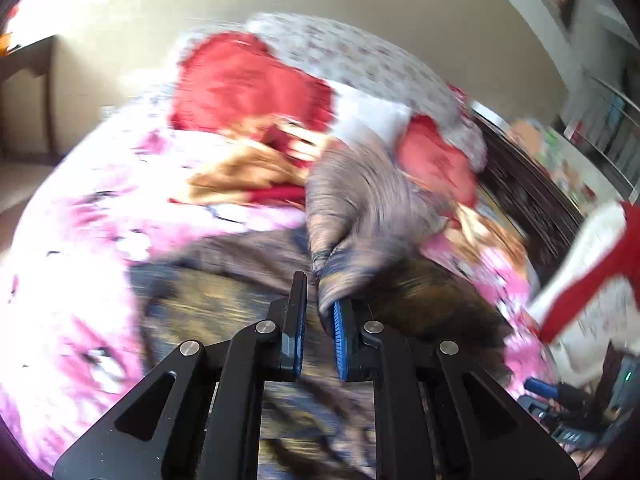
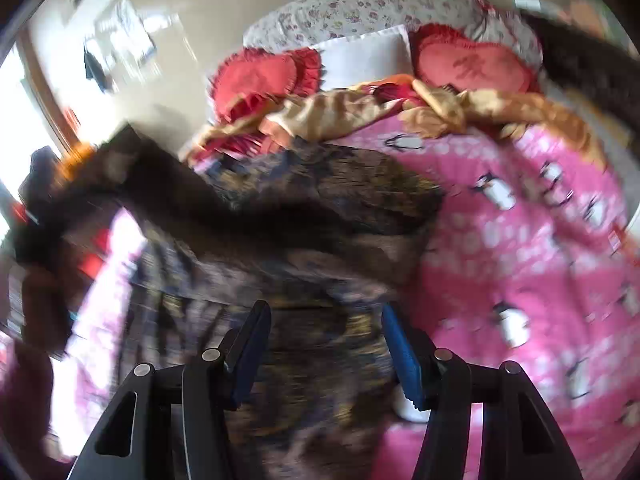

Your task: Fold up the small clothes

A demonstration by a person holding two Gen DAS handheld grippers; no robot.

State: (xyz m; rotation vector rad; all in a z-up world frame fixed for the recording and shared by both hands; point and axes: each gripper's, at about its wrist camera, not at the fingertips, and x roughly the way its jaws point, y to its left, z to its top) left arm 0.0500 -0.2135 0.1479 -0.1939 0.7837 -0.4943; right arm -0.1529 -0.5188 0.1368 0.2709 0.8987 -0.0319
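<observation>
A dark brown patterned garment (image 1: 360,208) lies on the pink bedspread (image 1: 100,200). My left gripper (image 1: 320,292) is shut on a bunched fold of it, and the cloth rises from the jaws in a greyish ridge. In the right wrist view the same garment (image 2: 320,200) spreads across the bed, with one part stretched up towards the left. My right gripper (image 2: 325,308) hangs open just above the garment, with only flat cloth below its blue pads. Both views are blurred.
Red heart-shaped cushions (image 2: 472,64) and a floral pillow (image 2: 360,4) lie at the head of the bed. A golden-brown cloth (image 2: 340,112) is heaped in front of them. A red and white sleeve (image 1: 580,280) shows at the right. The penguin-print bedspread (image 2: 520,240) lies bare on the right.
</observation>
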